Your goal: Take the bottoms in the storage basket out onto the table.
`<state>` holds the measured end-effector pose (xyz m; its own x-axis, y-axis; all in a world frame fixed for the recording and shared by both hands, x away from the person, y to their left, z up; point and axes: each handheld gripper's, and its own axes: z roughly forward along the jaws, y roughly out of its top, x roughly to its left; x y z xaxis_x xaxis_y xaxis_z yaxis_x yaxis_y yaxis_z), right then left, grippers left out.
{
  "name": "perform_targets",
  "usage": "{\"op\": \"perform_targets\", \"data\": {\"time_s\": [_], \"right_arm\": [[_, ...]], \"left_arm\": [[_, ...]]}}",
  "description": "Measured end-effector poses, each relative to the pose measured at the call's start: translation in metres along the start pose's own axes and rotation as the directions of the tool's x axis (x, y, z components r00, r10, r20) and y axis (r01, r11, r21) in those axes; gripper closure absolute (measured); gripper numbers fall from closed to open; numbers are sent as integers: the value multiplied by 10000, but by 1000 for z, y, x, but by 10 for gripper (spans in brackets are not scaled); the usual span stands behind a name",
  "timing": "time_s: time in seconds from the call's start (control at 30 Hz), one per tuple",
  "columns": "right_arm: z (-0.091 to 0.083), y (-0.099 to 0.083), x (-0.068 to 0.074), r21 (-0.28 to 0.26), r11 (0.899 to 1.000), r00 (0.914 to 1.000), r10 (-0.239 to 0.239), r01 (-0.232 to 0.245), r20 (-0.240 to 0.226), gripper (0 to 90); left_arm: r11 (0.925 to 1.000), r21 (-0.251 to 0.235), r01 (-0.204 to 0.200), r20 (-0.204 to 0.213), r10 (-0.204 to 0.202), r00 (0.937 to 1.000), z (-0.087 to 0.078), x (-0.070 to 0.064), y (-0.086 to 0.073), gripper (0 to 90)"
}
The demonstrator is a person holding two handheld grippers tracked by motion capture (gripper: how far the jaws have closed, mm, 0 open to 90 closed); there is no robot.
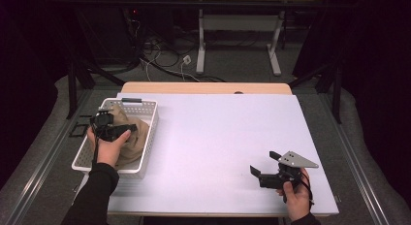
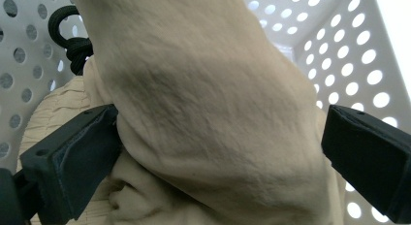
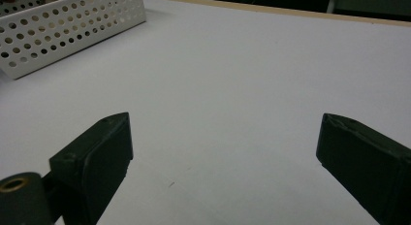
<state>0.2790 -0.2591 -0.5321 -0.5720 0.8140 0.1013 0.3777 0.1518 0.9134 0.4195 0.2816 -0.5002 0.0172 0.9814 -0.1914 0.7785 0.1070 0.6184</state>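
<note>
A beige cloth lies bunched in a white perforated basket at the table's left. My left gripper is held over the basket, pointing down into it. In the left gripper view the cloth rises as a thick fold between the wide-apart jaws of my left gripper; the left jaw touches it and the right jaw stands just off it. My right gripper hovers open near the table's front right. In its own view, my right gripper has bare table between its jaws.
The white table top spreads between the basket and my right gripper. A black looped cord sits by the basket wall. The basket's corner is far off in the right gripper view. Cables and another table's legs stand beyond.
</note>
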Motion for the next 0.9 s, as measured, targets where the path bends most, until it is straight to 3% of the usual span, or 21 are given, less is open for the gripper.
{"op": "perform_targets", "data": {"time_s": [0.9], "right_arm": [[2, 0, 0, 69, 10000, 10000, 9, -8, -52, 71]], "left_arm": [[9981, 604, -129, -536, 161, 9984, 10, 1, -6, 4]]}}
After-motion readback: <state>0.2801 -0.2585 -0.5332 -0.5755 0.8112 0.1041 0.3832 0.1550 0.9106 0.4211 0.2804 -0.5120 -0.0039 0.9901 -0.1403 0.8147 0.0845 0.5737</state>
